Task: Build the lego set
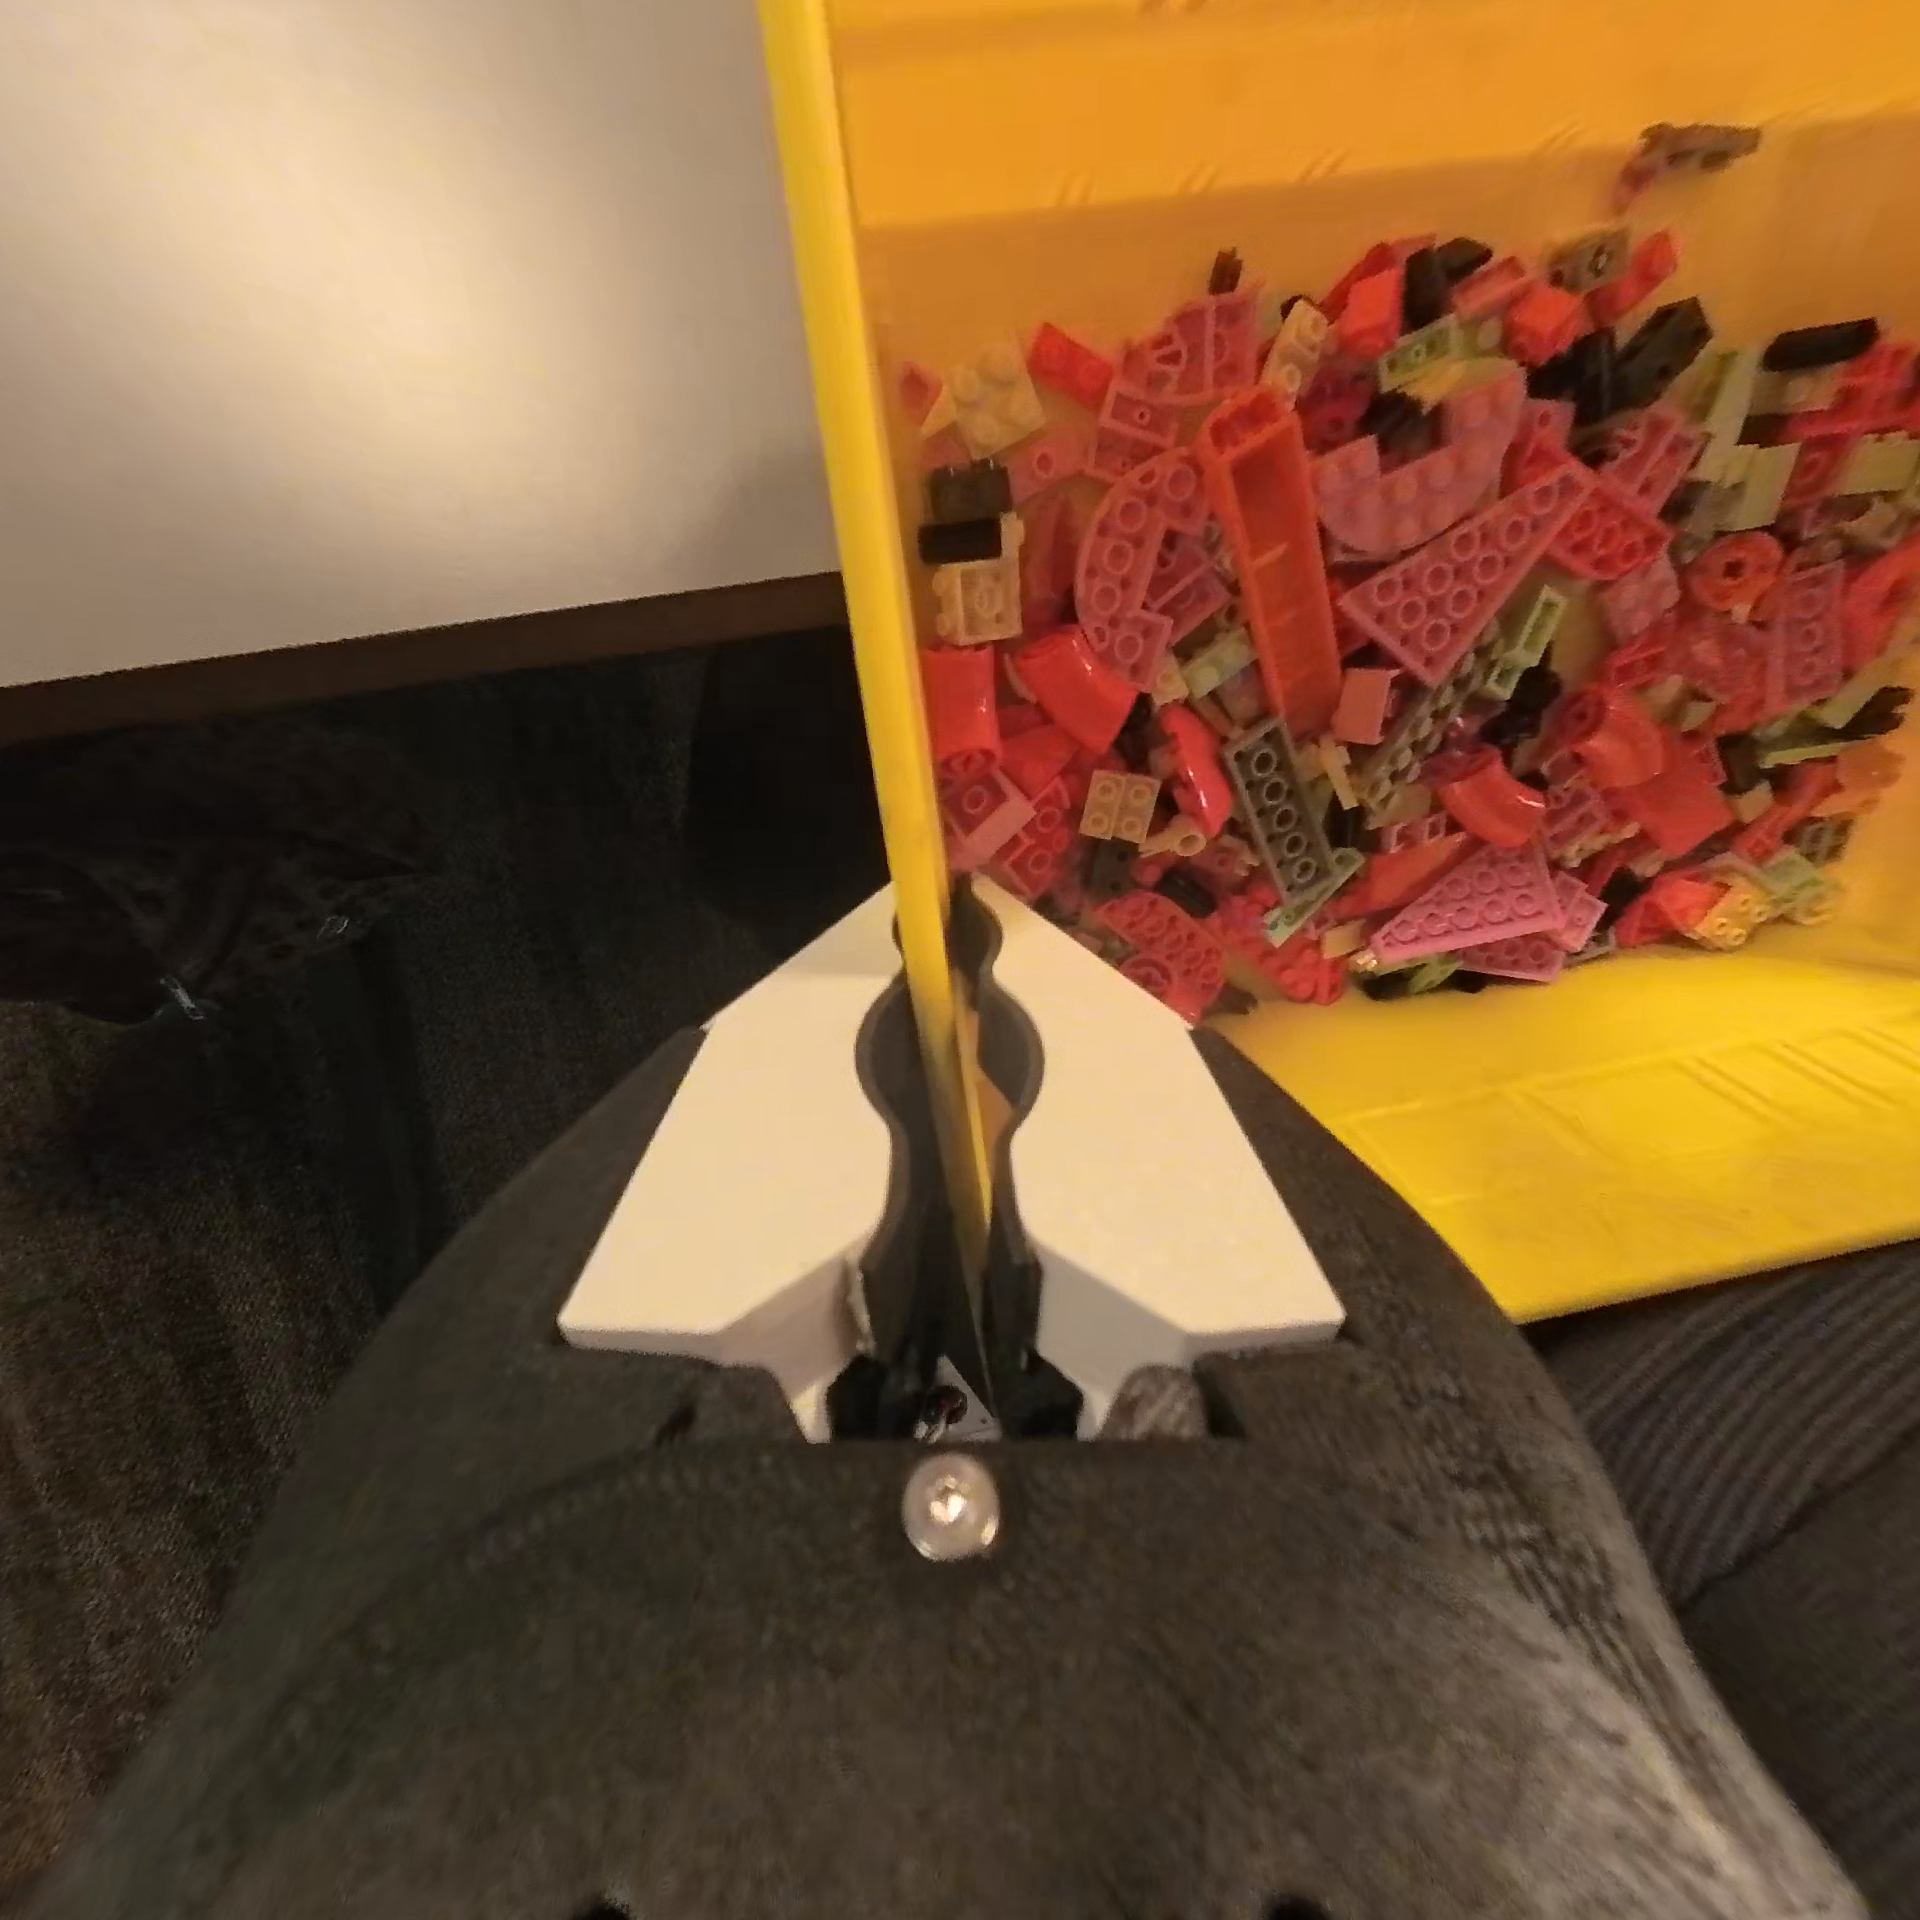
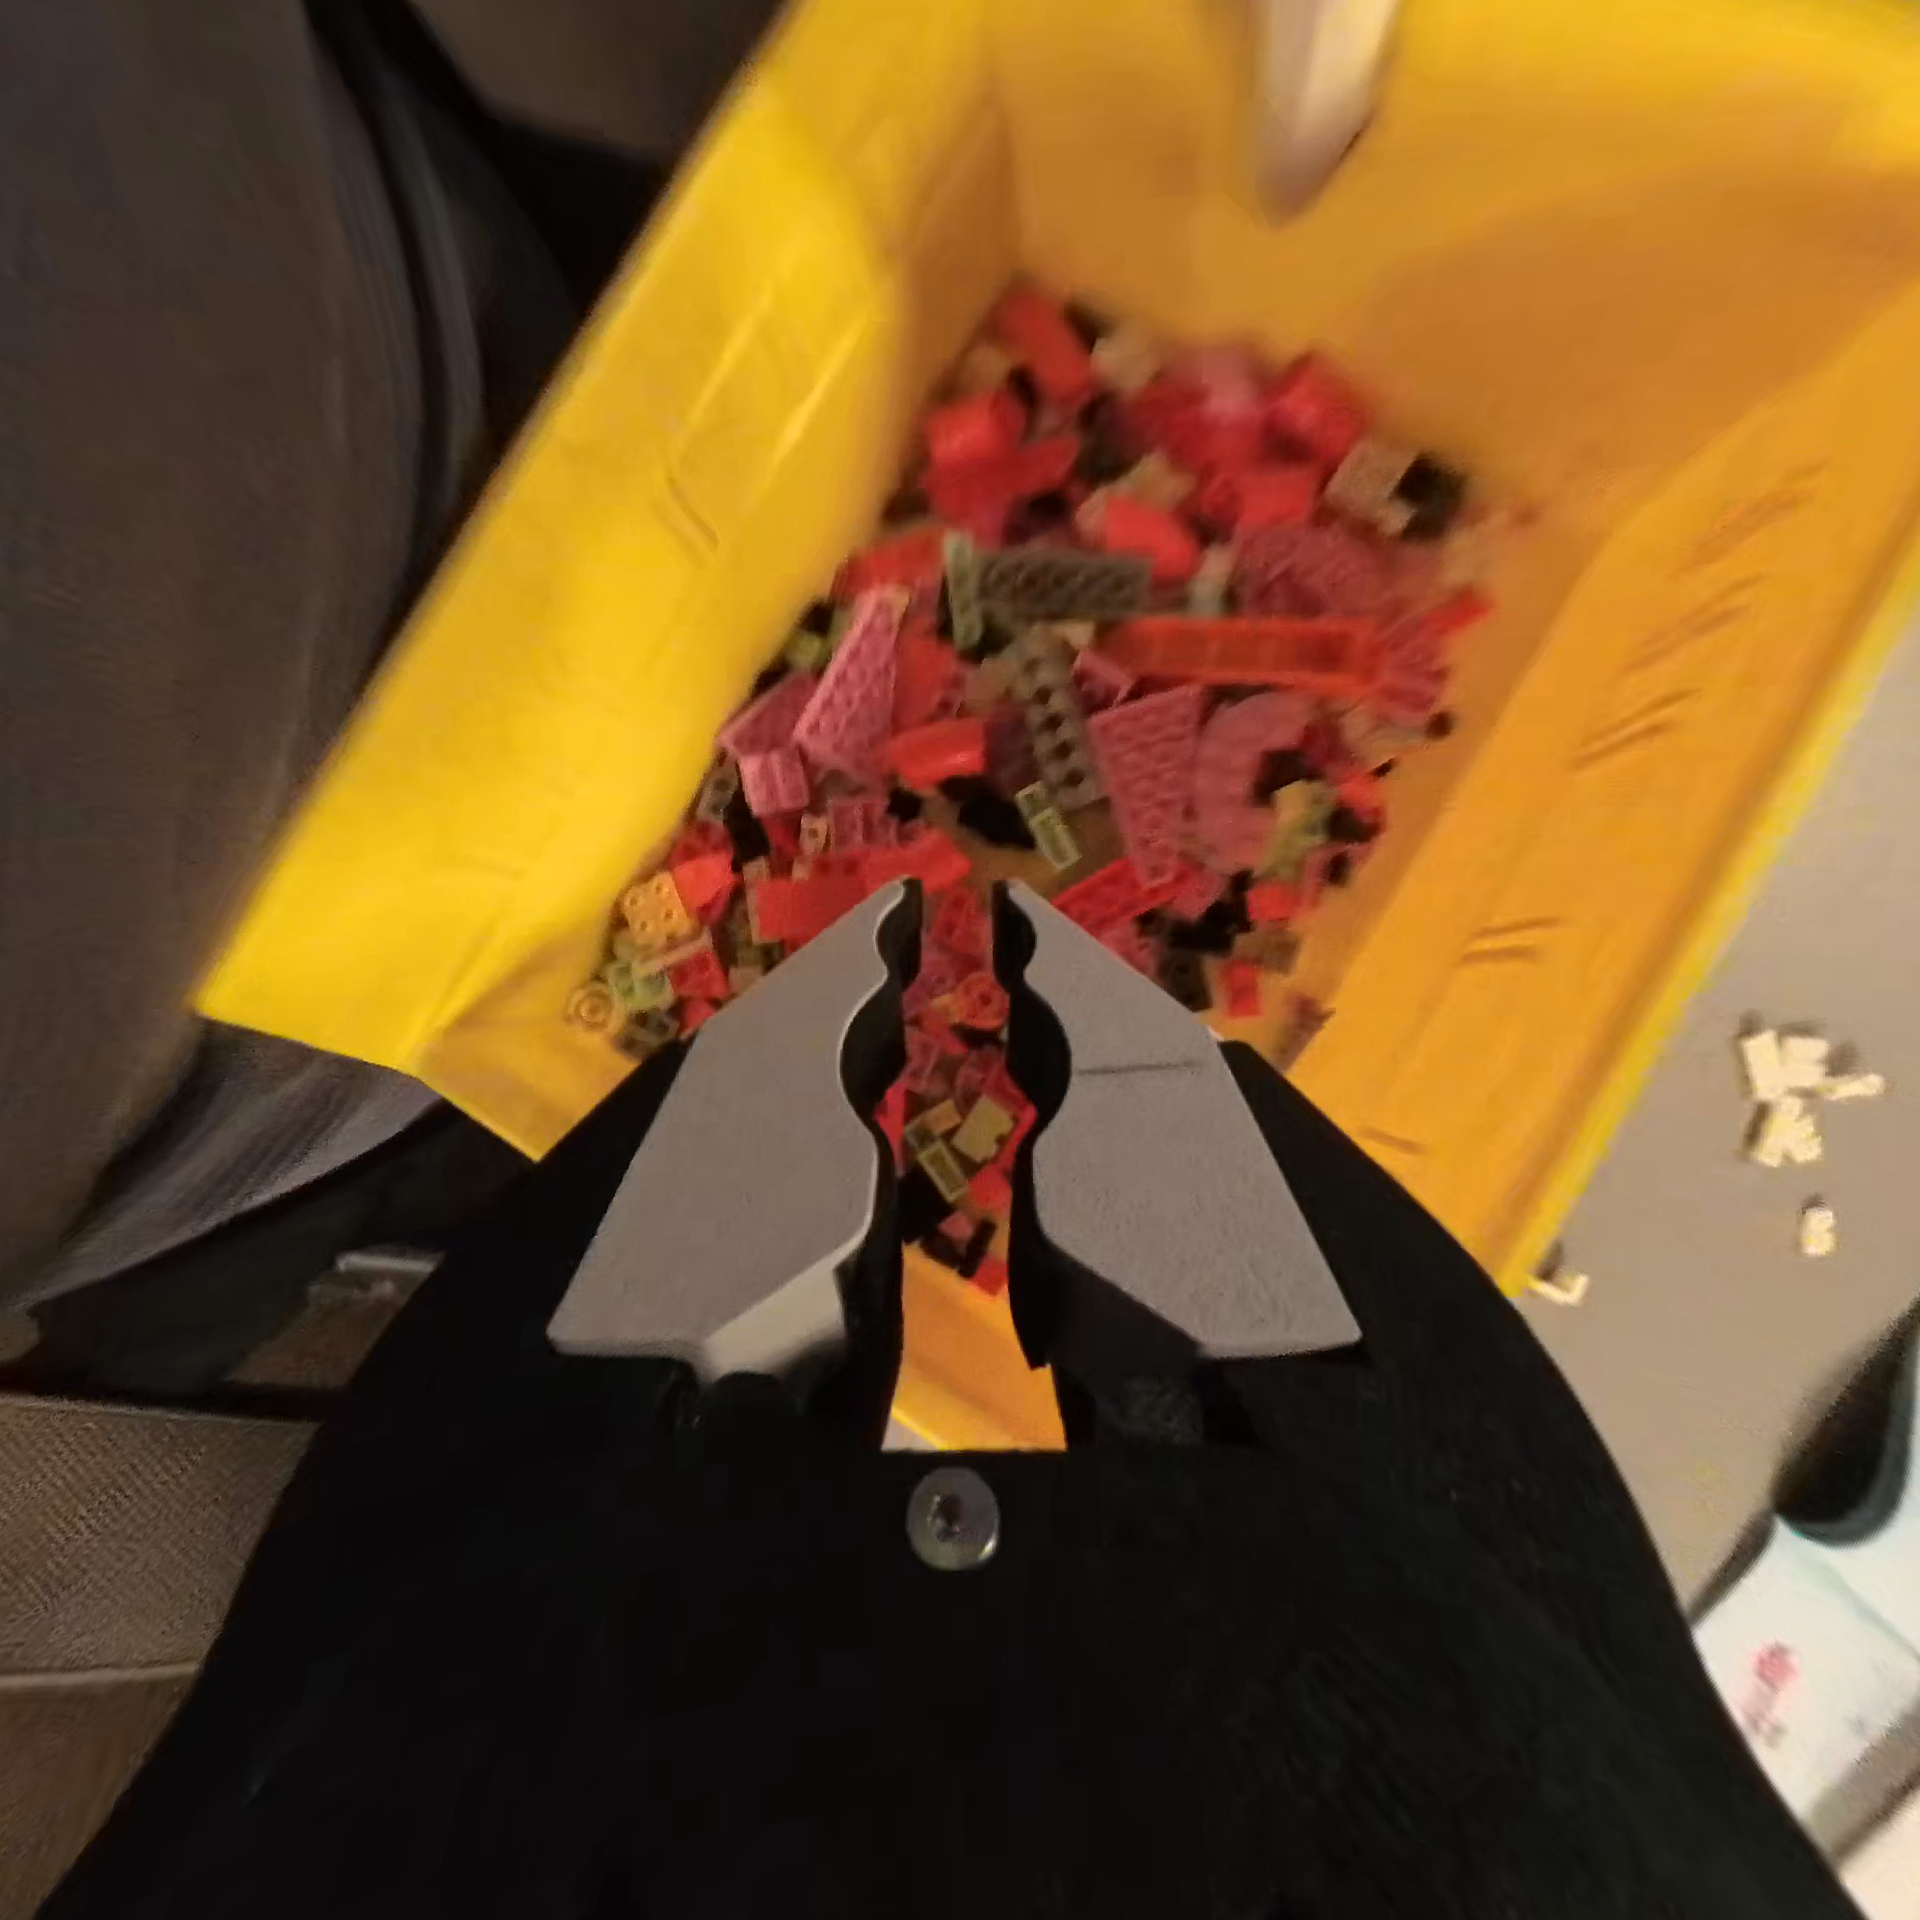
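Observation:
My left gripper (image 1: pixel 940 896) is shut on the thin side wall (image 1: pixel 831 416) of a yellow box, which runs up between its white fingers (image 1: pixel 790 1091). The box is tilted, and a heap of red, pink, grey and black toy bricks (image 1: pixel 1403 644) lies inside against its bottom. My right gripper (image 2: pixel 958 896) hangs over the same box (image 2: pixel 499 665) above the brick heap (image 2: pixel 1091 675). Its jaws stand a little apart, and no brick is pinched between the pads. The bricks seen through the gap lie below it. The right wrist view is blurred.
Several small white bricks (image 2: pixel 1787 1091) lie on the grey tabletop right of the box. Dark fabric (image 1: pixel 312 1039) lies to the left and below. A pale surface (image 1: pixel 364 312) is behind. A blurred pale shape (image 2: pixel 1309 114) sits at the box's far rim.

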